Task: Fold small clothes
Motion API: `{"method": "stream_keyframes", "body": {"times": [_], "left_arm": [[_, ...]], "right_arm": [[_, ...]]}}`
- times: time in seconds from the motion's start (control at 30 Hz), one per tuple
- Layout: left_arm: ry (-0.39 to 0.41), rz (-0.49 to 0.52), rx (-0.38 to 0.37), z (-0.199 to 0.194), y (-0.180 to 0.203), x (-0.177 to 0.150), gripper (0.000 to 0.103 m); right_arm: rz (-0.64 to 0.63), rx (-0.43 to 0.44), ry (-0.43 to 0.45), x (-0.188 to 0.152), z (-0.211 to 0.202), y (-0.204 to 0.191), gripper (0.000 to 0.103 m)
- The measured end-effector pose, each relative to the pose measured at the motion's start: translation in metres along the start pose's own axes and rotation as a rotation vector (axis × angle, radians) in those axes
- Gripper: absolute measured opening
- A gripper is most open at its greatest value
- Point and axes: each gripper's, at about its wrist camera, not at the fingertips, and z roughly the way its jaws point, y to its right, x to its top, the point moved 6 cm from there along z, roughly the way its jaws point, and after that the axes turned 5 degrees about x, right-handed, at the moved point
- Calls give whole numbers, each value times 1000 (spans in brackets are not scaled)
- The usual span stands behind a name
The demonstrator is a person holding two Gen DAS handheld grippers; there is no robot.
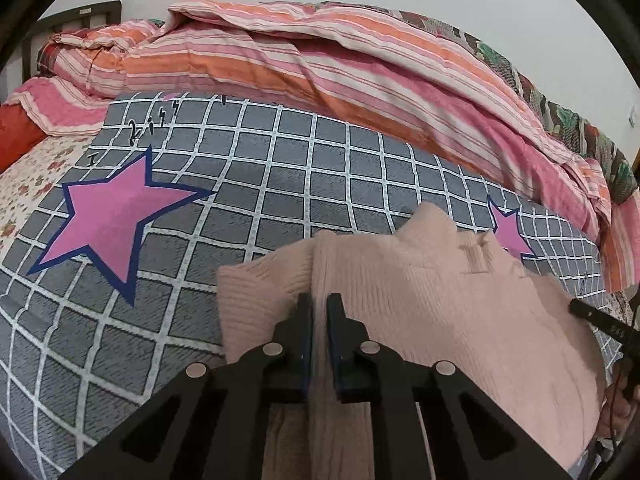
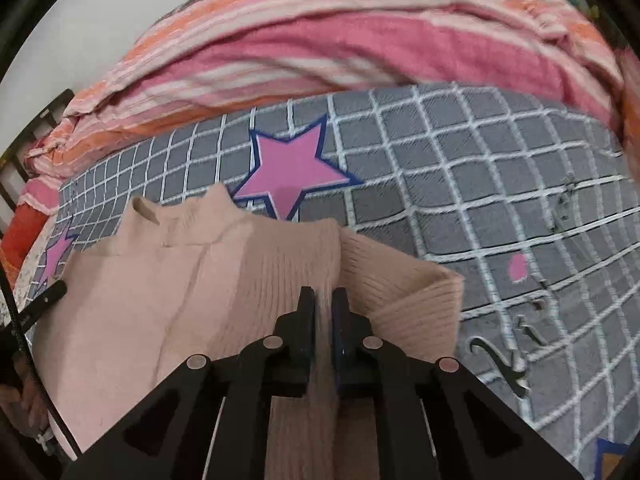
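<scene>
A small pale pink ribbed knit sweater (image 1: 432, 304) with a high collar lies on the grey checked bed cover; it also shows in the right wrist view (image 2: 168, 300). My left gripper (image 1: 320, 304) is shut on a raised fold of the sweater at its left side, with a sleeve (image 1: 256, 296) lying to the left. My right gripper (image 2: 323, 298) is shut on a fold at the sweater's right side, with the other sleeve (image 2: 408, 300) to its right. The right gripper's tip shows at the edge of the left wrist view (image 1: 592, 316).
The grey checked cover (image 1: 280, 184) with pink stars spreads across the bed. A pink and orange striped quilt (image 1: 320, 64) is bunched along the far side. A dark headboard (image 1: 72, 16) stands at the far left.
</scene>
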Motion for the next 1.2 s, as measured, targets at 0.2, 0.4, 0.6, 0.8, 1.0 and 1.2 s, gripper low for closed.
{"method": "stream_keyframes", "body": {"times": [0.2,0.4,0.6,0.8,1.0,1.2], "left_arm": [[33,-32,23,-20,-18,5,32],[48,-91,-43,-21,-39,-7,37],[54,-98,-127,-13,-43,-12,47],[55,-83,-185,-14,-40,-9,54],[44,-78,-210,-10,-40,-8,54],[47,-59,-219,-13,-39,-9,54]], "right_arm": [[-123,-18,91,3,-42,-53,40],[-216,56,12,-23,-19,-124,40],[-229,4,-57,-28,22,-144,37],[-153,-39,-120,-8,54,-137,34],[-148,-78,-143,9,74,-140,34],[-151,-66,-137,8,73,-139,34]]}}
